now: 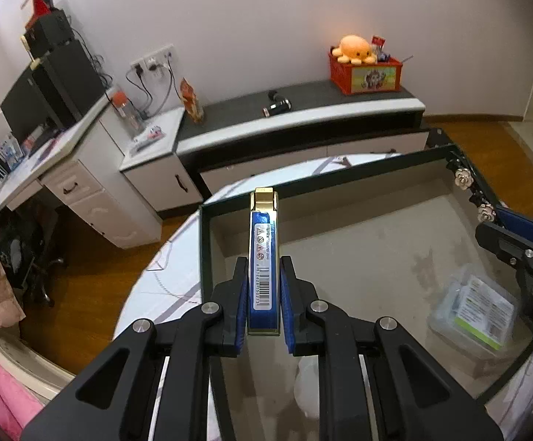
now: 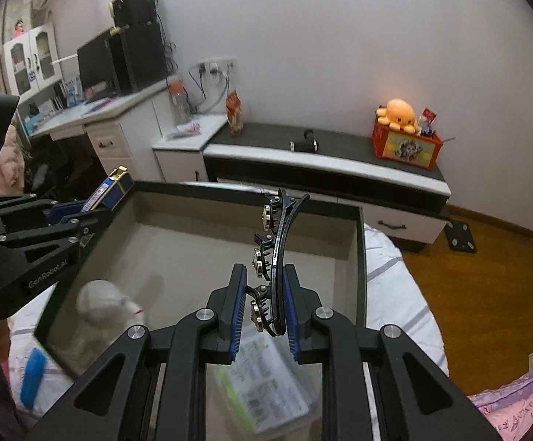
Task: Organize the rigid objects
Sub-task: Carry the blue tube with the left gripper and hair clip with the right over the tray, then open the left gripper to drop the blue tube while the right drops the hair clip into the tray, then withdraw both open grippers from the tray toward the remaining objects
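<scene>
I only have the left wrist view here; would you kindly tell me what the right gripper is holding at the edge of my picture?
Observer: The right gripper has its jaws shut on a long black hair clip with flower ornaments, above the open box.
Operator: Thank you. Is anything lying outside the box that I cannot see?
Observer: Yes, a blue object lies on the bedspread just outside the box.

Left gripper (image 1: 264, 294) clamps blue lighter (image 1: 263, 257) above box (image 1: 340, 161)
</scene>
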A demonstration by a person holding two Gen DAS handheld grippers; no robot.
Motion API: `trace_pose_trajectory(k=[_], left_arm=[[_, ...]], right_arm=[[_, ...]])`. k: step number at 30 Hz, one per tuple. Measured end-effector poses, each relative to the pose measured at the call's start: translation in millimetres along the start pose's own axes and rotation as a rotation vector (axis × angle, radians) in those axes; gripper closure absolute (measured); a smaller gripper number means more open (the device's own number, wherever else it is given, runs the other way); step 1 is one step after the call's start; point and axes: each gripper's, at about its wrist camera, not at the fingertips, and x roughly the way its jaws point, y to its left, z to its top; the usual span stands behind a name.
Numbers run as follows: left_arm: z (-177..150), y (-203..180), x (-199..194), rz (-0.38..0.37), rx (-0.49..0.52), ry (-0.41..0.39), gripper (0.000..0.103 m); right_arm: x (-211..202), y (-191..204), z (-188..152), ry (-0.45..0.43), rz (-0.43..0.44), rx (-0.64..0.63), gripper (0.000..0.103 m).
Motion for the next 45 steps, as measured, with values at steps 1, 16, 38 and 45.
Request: trace_pose_trajectory(k=[1, 16, 38, 45], left_arm=[[0.0, 0.3, 4.8, -0.012, -0.004, 0.010, 0.088], [-3.0, 15.7, 19.1, -0.012, -0.086, 0.022, 0.010], [-20.5, 9.0, -86.0, 0.002, -0.089, -0.132, 0.010], [-65.7, 1.6, -158.4, 0.004, -0.112, -0.236, 0.007]], right_arm=[[4.6, -1.1, -0.4, 0.007, 0.002, 0.000, 0.083], [1.1, -9.3, 2.4, -0.034, -0.050, 0.020, 0.023], [-62.3, -10.2, -0.5, -0.123, -0.036, 0.068, 0.023], [-133.8, 6.4, -26.0, -0.202, -0.044, 0.040, 0.023]])
